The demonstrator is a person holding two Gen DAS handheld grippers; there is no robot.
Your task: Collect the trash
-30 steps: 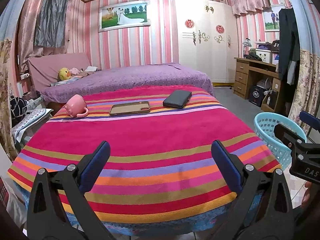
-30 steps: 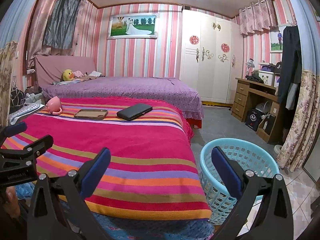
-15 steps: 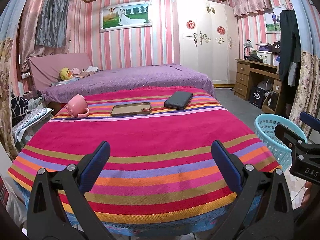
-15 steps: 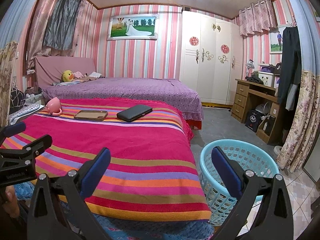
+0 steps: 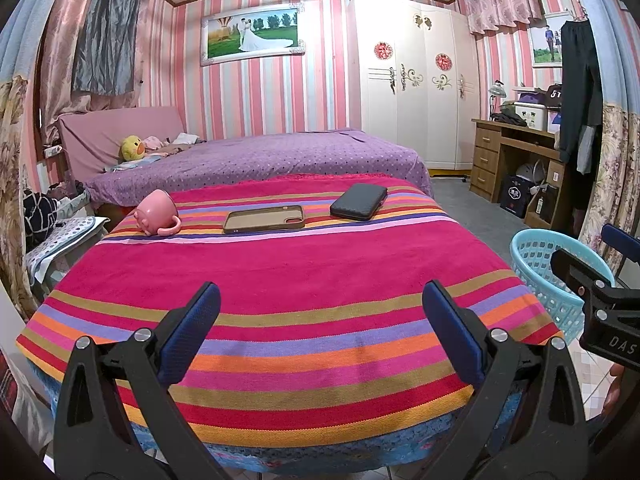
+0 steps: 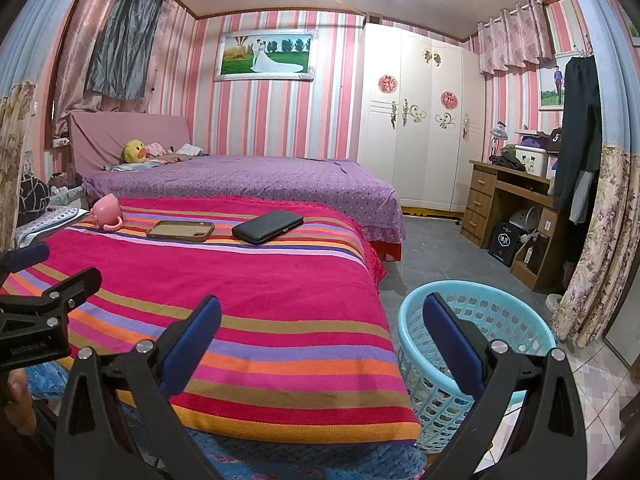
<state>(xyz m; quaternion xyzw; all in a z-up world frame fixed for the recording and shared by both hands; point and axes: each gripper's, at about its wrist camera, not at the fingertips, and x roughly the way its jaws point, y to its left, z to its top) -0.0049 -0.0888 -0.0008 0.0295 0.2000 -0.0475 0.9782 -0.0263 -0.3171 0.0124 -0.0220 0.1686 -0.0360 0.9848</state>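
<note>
A table under a striped red cloth [image 5: 304,280] holds a tipped pink mug [image 5: 156,213], a brown phone case [image 5: 264,219] and a black wallet [image 5: 359,201] along its far side. A light blue plastic basket [image 6: 500,332] stands on the floor at the table's right. My left gripper [image 5: 320,308] is open and empty above the table's near edge. My right gripper [image 6: 320,320] is open and empty, over the table's right corner and the basket. The mug [image 6: 106,210], phone case [image 6: 180,231] and wallet [image 6: 267,227] also show in the right wrist view.
A purple bed [image 5: 256,160] lies behind the table. A white wardrobe [image 5: 416,80] and a wooden desk [image 5: 516,160] stand at the right. Clutter sits at the left [image 5: 44,216]. The basket also shows in the left wrist view [image 5: 548,276].
Both views have tilted up slightly. The grippers stay open and nothing on the table has moved.
</note>
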